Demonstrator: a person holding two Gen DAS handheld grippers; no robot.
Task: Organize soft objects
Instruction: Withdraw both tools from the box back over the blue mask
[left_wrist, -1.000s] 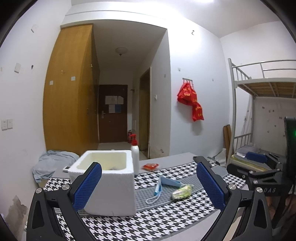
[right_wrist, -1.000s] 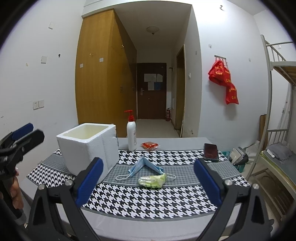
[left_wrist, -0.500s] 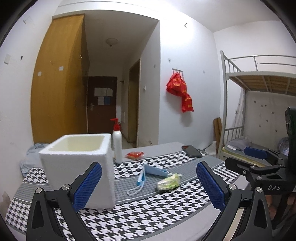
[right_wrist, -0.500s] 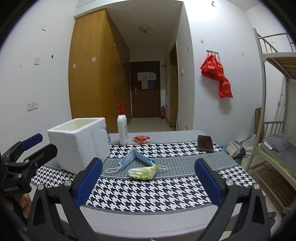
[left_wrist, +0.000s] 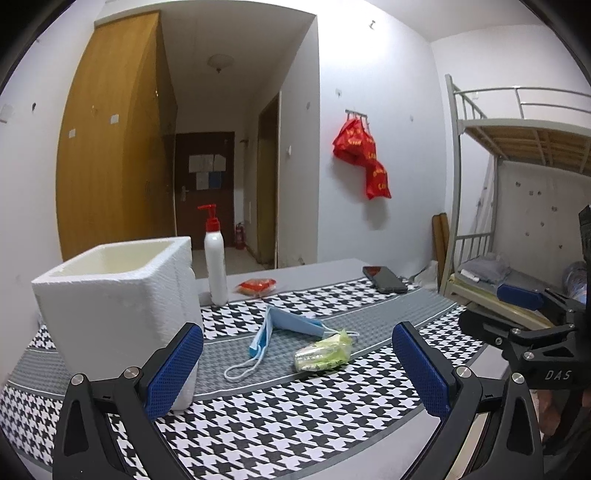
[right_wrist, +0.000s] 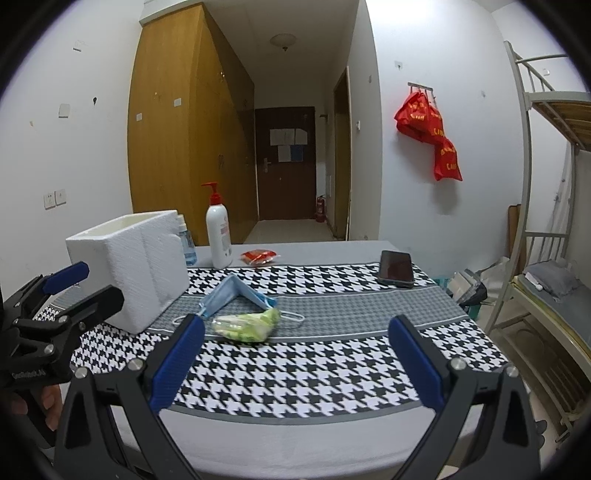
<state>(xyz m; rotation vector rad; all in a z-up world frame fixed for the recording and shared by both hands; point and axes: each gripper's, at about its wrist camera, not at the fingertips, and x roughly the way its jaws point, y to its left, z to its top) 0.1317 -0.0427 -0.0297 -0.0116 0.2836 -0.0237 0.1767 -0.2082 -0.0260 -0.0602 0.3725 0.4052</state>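
Both views had closed in on the table (right_wrist: 332, 435) since the earlier frames. Left gripper (left_wrist: 297, 365) and right gripper (right_wrist: 295, 354) hovered wide open, holding nothing. Blue face mask (right_wrist: 236, 293) lay mid-cloth, touching the green packet (right_wrist: 247, 324) at its 6 o'clock; foam box (right_wrist: 129, 273) sat at the mask's 9 o'clock.
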